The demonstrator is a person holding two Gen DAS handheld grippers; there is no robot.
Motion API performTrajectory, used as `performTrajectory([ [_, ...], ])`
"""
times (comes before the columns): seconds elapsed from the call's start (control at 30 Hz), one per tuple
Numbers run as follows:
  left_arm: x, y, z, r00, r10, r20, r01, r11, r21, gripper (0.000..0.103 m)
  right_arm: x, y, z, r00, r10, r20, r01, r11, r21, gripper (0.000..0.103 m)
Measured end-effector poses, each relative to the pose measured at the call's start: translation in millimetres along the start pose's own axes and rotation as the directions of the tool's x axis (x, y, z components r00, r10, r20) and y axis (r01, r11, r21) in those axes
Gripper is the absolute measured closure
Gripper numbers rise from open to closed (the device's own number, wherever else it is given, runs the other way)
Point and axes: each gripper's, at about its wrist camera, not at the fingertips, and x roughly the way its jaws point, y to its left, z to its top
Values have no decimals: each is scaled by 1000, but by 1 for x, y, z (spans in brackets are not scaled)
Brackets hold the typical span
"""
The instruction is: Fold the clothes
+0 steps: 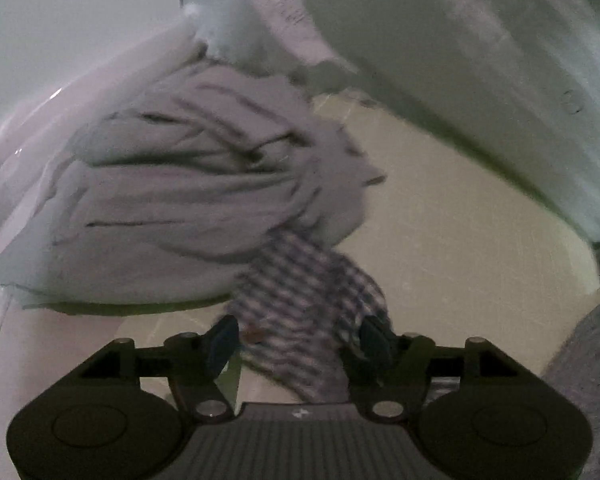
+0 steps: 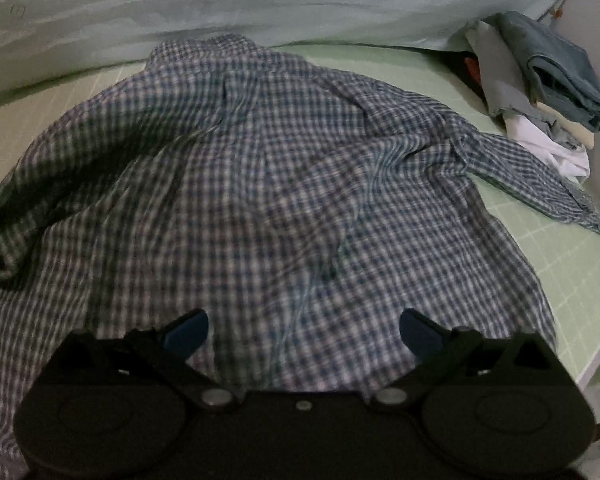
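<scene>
Home bedrm: bedding [image 2: 260,4], clothes pile [image 2: 540,92]

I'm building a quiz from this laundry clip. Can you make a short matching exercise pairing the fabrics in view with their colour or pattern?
Things:
1. shirt spread in front of the right gripper
2. top item of the folded stack
3. bundle beyond the left gripper
4. bedding at the back

Looks:
A. pale with a carrot print
B. dusty blue-grey
C. blue and white checks
D. plain light grey, crumpled

Pairs: 1-C, 2-B, 3-D, 4-A
</scene>
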Motion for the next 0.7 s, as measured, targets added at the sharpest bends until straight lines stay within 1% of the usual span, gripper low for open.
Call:
performTrajectory([
  [0.1,15,5,1,999,38,-28,-37,999,19,34,-1,10,1,1000,-7,-25,8,1000,5,0],
  [0.13,15,7,2,999,32,-18,-32,999,10,34,-2,13,2,1000,-10,-24,11,1000,11,0],
  [0.2,12,14,4,1000,-5,0,5,999,-35,33,-7,16,3,1000,-11,-15,11,1000,12,0],
  [0.23,7,21,6,1000,-25,17,26,996,-81,31,-10,17,3,1000,-11,-10,11,1000,11,0],
  [0.27,3,27,7,999,-28,37,32,992,-121,28,-13,18,4,1000,-11,-5,11,1000,11,0],
  [0.3,0,31,8,999,-20,50,27,990,-141,28,-16,19,4,1000,-11,-1,11,1000,10,0],
  [0.33,1,33,9,999,-12,53,19,990,-141,28,-17,20,3,1000,-14,2,14,1000,4,0],
  [0.43,15,28,11,1000,-8,-1,8,998,-69,28,-13,23,-1,1000,-10,-12,10,1000,0,0],
  [0.57,22,19,12,1000,-12,-15,11,1000,-27,28,-13,27,-2,1000,-1,-16,1,1000,2,0],
  [0.6,25,16,12,1000,1,-25,-1,1000,-18,33,-15,28,-3,1000,1,-14,-1,1000,0,0],
  [0.63,26,14,12,999,13,-30,-14,1000,-6,34,-16,29,-4,1000,1,-10,-1,1000,-5,0],
  [0.7,26,10,10,999,41,-14,-41,998,40,56,-20,30,-6,1000,-3,0,3,1000,-16,0],
])
